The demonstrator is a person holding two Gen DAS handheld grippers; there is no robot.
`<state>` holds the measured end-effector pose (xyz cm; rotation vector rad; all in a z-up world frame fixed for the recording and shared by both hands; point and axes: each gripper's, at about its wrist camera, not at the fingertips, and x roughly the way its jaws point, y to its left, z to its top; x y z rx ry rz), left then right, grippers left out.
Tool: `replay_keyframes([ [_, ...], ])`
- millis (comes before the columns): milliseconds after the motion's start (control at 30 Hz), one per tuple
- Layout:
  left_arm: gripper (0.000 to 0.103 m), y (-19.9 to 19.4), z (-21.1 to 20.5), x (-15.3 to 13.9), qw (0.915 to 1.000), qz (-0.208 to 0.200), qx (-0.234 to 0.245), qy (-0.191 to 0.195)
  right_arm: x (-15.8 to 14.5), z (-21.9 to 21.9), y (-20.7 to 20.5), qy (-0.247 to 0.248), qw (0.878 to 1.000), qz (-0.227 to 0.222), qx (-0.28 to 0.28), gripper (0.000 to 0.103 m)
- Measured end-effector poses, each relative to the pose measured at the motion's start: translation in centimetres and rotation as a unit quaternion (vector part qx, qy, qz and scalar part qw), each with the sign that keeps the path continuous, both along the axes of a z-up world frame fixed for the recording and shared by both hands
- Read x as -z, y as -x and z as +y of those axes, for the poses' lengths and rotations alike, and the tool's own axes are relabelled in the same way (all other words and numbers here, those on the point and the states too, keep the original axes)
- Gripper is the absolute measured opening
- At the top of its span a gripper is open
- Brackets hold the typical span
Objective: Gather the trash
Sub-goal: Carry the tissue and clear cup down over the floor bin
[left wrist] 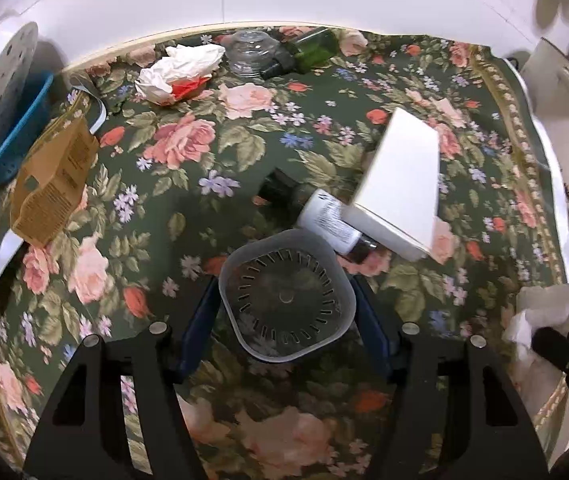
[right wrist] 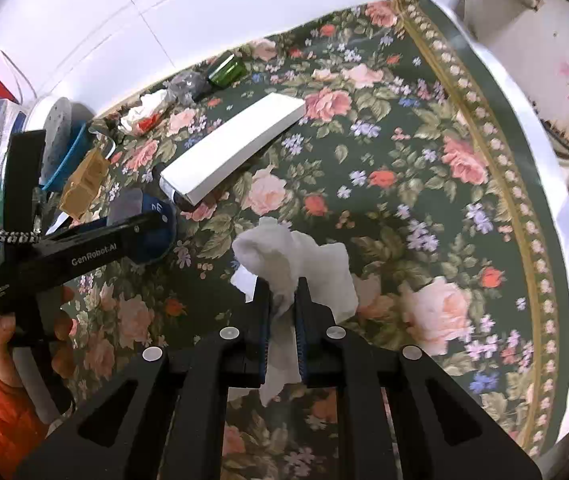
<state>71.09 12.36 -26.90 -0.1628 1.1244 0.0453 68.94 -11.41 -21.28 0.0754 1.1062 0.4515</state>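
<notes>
Your right gripper is clamped on a tissue, hiding its middle. Your left gripper grips a clear tub, partly hiding a bottle.

Translucent plastic tub, crumpled soft tissue, matt floral tablecloth

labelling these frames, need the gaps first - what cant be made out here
- Left wrist view: the small bottle is partly under the white box; its label is too blurred to read.
- Right wrist view: the clear container's contents; the left gripper hides it.
- Right wrist view: the tissue tail, behind the right gripper.
</notes>
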Motion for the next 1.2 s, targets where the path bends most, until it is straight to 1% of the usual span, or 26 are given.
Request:
replay_keyframes([
  [67, 0.065, 0.7, -0.7, -0.7, 0.9999, -0.008, -0.004, -0.007, -0.5, -0.7, 0.2, -0.003, 1.000, -0.006, -0.006, 0.010],
  [200, 0.065, 2.5, -2.3, -3.1, 0.9989, -0.037, -0.015, -0.022, -2.0, -2.1, 0.6, -0.007, 0.999, -0.025, -0.021, 0.010],
  [300, 0.065, 4.5, -3.5, -5.8, 0.9965, -0.068, -0.033, -0.034, -3.1, -3.3, 1.3, -0.012, 0.999, -0.040, -0.034, 0.010],
  [433, 0.065, 7.5, -4.3, -8.7, 0.9923, -0.101, -0.064, -0.034, -4.9, -4.6, 2.5, -0.018, 0.997, -0.061, -0.051, 0.010],
  [567, 0.065, 11.6, -4.0, -11.8, 0.9873, -0.130, -0.091, -0.010, -7.0, -5.8, 4.3, -0.026, 0.994, -0.084, -0.064, 0.010],
  [733, 0.065, 16.5, -3.3, -14.6, 0.9814, -0.160, -0.104, -0.017, -9.3, -6.6, 7.4, -0.040, 0.991, -0.113, -0.064, 0.011],
  [833, 0.065, 19.3, -2.8, -15.4, 0.9800, -0.172, -0.098, -0.022, -10.1, -6.6, 9.8, -0.050, 0.990, -0.122, -0.056, 0.011],
  [933, 0.065, 22.1, -2.2, -15.7, 0.9796, -0.180, -0.087, -0.018, -10.4, -6.1, 12.7, -0.052, 0.989, -0.130, -0.046, 0.011],
  [1100, 0.065, 27.9, -1.3, -15.0, 0.9815, -0.184, -0.051, -0.014, -9.7, -4.5, 18.4, -0.045, 0.989, -0.137, -0.013, 0.011],
  [1200, 0.065, 31.8, -0.6, -14.2, 0.9830, -0.180, -0.030, -0.016, -8.9, -3.8, 22.3, -0.053, 0.990, -0.134, 0.010, 0.011],
])
